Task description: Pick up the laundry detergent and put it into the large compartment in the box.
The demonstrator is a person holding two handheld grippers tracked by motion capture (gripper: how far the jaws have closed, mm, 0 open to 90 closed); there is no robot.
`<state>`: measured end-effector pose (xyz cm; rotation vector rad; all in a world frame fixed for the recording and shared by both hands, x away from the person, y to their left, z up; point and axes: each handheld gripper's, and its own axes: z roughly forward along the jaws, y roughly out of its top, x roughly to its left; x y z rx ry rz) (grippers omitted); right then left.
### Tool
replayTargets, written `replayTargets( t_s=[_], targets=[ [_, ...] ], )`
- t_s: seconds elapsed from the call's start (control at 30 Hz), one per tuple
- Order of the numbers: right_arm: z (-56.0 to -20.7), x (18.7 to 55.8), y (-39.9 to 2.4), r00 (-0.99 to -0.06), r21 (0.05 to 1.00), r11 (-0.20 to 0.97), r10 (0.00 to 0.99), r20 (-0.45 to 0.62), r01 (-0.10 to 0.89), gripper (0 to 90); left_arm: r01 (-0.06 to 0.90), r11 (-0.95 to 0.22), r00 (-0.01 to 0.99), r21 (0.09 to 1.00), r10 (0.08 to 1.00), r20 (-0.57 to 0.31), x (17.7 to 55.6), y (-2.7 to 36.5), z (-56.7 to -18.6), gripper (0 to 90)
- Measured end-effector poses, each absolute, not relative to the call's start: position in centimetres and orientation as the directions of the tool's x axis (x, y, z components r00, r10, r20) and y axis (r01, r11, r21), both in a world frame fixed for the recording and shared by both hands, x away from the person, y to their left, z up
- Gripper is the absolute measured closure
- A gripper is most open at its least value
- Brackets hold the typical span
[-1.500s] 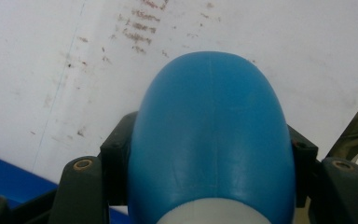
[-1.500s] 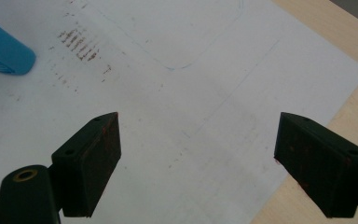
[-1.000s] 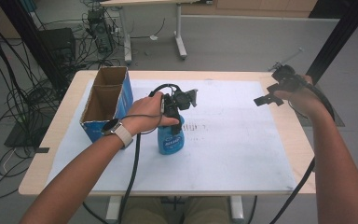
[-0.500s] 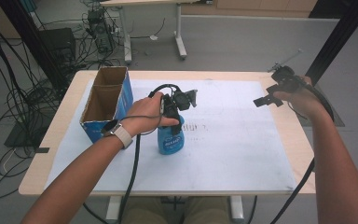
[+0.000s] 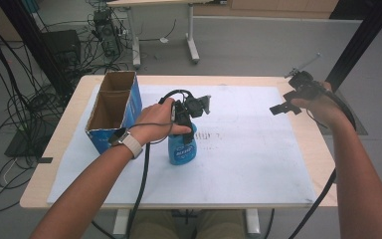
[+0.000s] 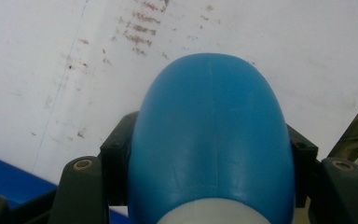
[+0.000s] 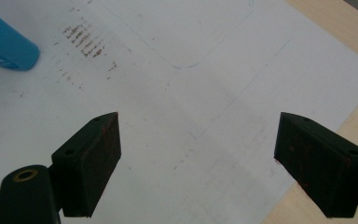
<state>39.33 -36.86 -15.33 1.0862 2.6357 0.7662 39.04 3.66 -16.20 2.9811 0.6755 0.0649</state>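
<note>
A blue bottle (image 5: 182, 149) with a white label stands upright on the white sheet (image 5: 248, 159) near the table's middle. My left gripper (image 5: 186, 117) comes down over its top and is shut on it; in the left gripper view the black jaws press both sides of the blue bottle (image 6: 212, 140). My right gripper (image 5: 284, 106) hovers above the sheet's far right edge, held in the person's right hand. In the right gripper view my right gripper (image 7: 198, 158) stands wide open with nothing between the jaws, and the blue bottle (image 7: 2, 44) lies at the upper left.
An open blue cardboard box (image 5: 112, 112) with two compartments stands on the left part of the table. Brown smudges (image 5: 211, 135) mark the sheet just right of the bottle. The wooden table edge (image 5: 313, 149) runs along the right. Cables and table legs lie on the floor behind.
</note>
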Motion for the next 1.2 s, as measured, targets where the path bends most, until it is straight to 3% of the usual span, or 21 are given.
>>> replayTargets(
  t_s=[0.5,1.2],
  targets=[
    [-15.5,38.3,-37.0,-0.717,0.535,0.602,0.697,0.008,0.592,14.6,0.480,-0.871,0.872,0.103,0.486,0.046,38.0,3.5,-15.4,37.9],
    [-16.4,36.6,-37.6,-0.729,0.555,0.602,0.685,0.010,0.574,14.6,0.635,-0.766,0.767,0.101,0.641,0.043,36.4,3.5,-10.0,37.8]
  ],
)
